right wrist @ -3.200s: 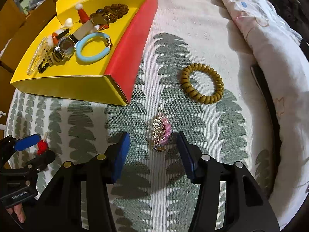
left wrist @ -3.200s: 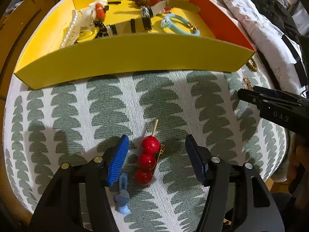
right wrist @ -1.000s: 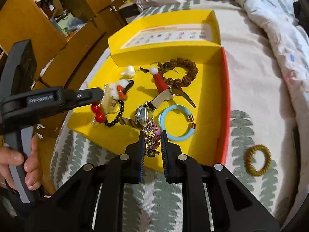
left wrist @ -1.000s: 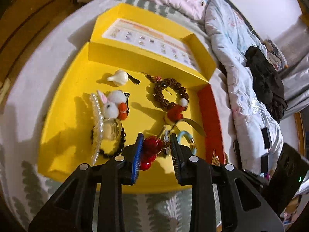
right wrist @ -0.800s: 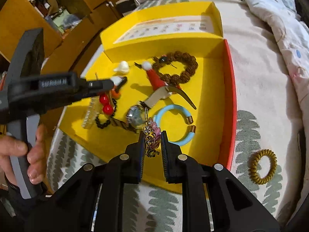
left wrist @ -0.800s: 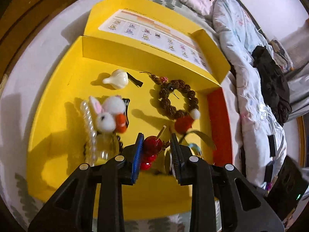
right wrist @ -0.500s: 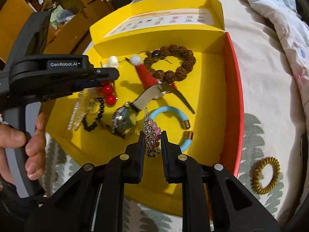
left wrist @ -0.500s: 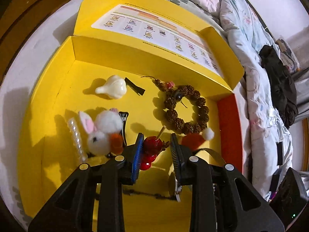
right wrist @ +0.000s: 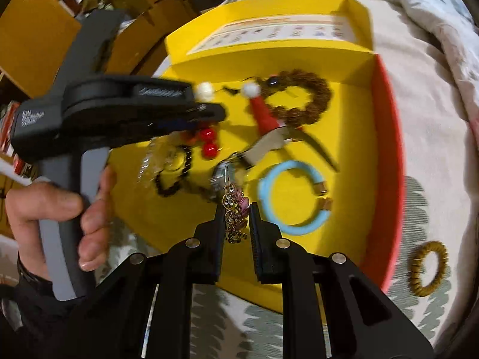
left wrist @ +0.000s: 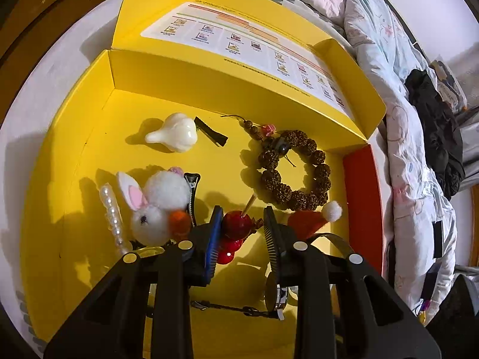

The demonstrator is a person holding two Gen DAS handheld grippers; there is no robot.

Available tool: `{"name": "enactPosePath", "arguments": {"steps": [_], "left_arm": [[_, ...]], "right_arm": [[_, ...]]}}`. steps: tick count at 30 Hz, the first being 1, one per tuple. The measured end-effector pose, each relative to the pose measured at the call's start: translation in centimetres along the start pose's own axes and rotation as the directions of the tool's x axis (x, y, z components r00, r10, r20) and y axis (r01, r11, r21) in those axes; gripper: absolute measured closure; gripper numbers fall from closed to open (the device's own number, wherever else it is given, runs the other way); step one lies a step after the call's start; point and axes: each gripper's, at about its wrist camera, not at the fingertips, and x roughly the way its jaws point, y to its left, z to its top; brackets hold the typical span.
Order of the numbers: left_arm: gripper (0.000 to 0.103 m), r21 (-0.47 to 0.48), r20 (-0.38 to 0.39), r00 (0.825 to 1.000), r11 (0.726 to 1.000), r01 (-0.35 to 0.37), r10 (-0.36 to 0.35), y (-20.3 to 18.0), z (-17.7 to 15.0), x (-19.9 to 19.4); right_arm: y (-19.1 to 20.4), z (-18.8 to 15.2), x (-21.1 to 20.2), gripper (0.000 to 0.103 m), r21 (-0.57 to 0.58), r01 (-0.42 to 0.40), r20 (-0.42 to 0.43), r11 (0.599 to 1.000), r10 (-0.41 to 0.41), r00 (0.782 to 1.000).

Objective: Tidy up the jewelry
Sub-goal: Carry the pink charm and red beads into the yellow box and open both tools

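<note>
My left gripper (left wrist: 242,221) is shut on a red candied-berry hair clip (left wrist: 235,227) and holds it over the floor of the yellow box (left wrist: 89,137), between the white bunny clip (left wrist: 155,206) and the red Santa-hat clip (left wrist: 311,221). The same red berry clip (right wrist: 208,142) shows under the left gripper in the right wrist view. My right gripper (right wrist: 236,214) is shut on a pink and gold jewelled clip (right wrist: 235,212) above the box's near part, beside the light blue bracelet (right wrist: 295,197).
Inside the box lie a brown bead bracelet (left wrist: 295,170), a white garlic-shaped clip (left wrist: 175,133), a pearl clip (left wrist: 112,212) and a watch (right wrist: 221,176). A mustard coil hair tie (right wrist: 429,267) lies on the leaf-patterned cloth (right wrist: 263,323) right of the box's red wall (right wrist: 395,161). A hand (right wrist: 51,209) grips the left tool.
Both grippers have come from the cloth with their clips and moved in over the box. In the last second both sank closer to its floor; the grips are unchanged.
</note>
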Motion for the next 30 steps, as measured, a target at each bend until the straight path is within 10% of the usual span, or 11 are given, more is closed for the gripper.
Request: {"name": "enactPosePath", "arguments": {"steps": [30], "left_arm": [[0.051, 0.082, 0.097, 0.994, 0.995, -0.065, 0.057, -0.9, -3.2, -5.5]], "right_arm": [[0.3, -0.3, -1.1, 0.078, -0.03, 0.068, 0.046, 0.997, -0.067, 0.997]]}}
